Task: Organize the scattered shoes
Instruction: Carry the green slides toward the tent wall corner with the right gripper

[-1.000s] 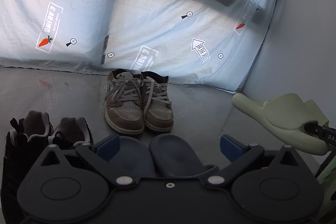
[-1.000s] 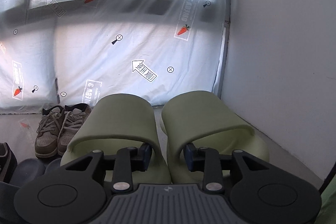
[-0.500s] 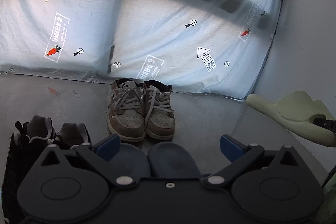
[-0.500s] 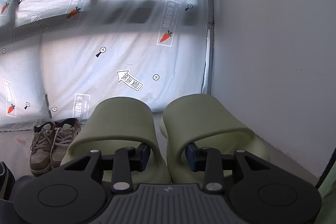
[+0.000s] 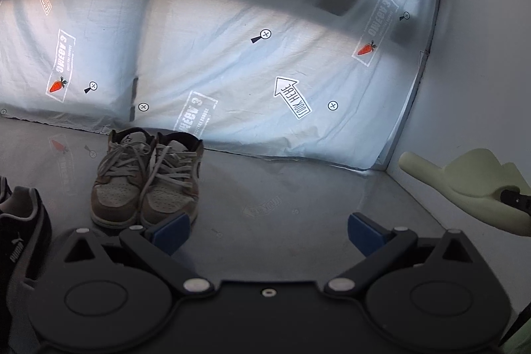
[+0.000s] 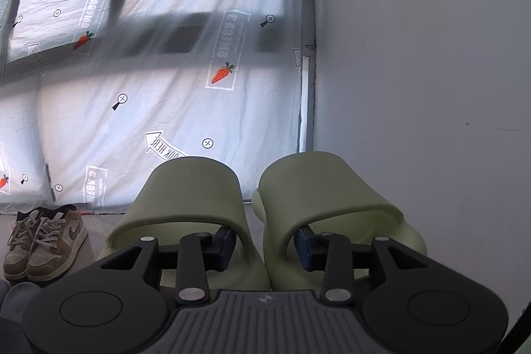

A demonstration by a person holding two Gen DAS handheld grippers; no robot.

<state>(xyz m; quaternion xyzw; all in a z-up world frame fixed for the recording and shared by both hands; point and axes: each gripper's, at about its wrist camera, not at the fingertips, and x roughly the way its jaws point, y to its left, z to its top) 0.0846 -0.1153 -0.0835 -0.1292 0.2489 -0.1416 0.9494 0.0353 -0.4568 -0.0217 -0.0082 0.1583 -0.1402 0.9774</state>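
**Green slides held as a pair, lower centre of frame**

Green slides [image 6: 265, 208] ride clamped together in the right tongs [image 6: 265, 249]. Set them level, toes to the sheet, near the brown sneakers [image 5: 147, 176]. Left tongs [image 5: 267, 233] gape, holding nothing.

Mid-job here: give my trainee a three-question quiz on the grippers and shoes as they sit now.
1. True or false: the left gripper holds a shoe.
2. What does the right gripper grip?
A. brown sneakers
B. green slides
C. black shoe
3. Fill in: the brown sneakers sit in front of the ____ sheet.

Key: 1 false, it is open and empty; 2 B; 3 printed plastic.
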